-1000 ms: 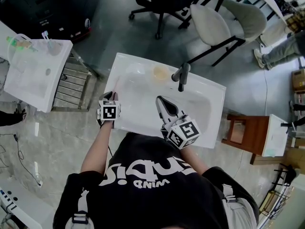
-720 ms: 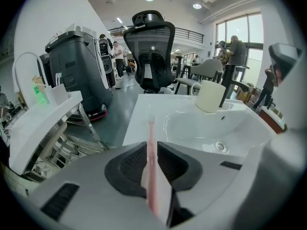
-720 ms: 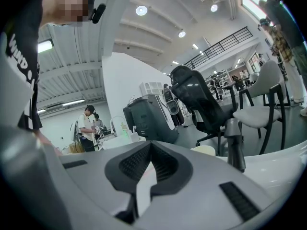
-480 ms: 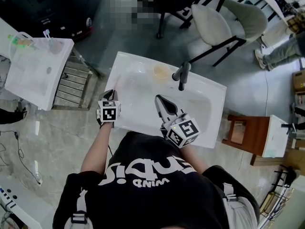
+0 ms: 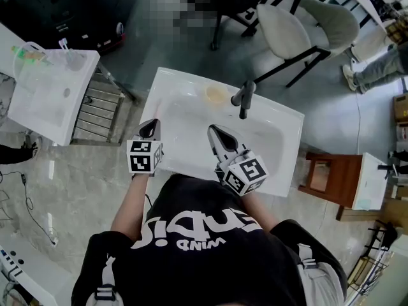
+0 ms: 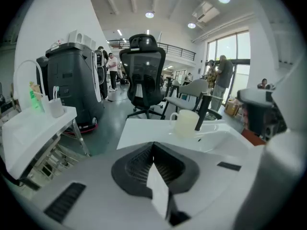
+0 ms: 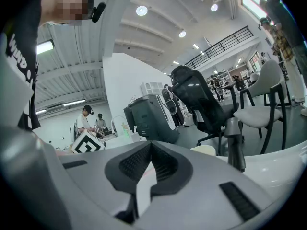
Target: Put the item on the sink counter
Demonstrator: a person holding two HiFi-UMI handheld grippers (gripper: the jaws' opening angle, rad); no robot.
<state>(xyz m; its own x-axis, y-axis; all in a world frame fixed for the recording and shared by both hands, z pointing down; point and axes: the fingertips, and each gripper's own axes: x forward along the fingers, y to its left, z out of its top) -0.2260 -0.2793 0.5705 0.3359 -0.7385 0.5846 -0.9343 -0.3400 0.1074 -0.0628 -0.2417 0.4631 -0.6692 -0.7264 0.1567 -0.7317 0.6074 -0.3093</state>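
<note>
Cream cup (image 5: 215,95) sits at the sink surface's (image 5: 288,131) far edge; left tongs (image 5: 150,129) and right tongs (image 5: 214,133) hover closed, empty.

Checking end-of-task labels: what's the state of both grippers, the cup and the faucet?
left gripper: shut, empty, at the front-left edge of the sink counter.
right gripper: shut, empty, above the basin.
cup: upright on the sink counter, just left of the faucet, apart from both grippers.
faucet: no water seen running.
</note>
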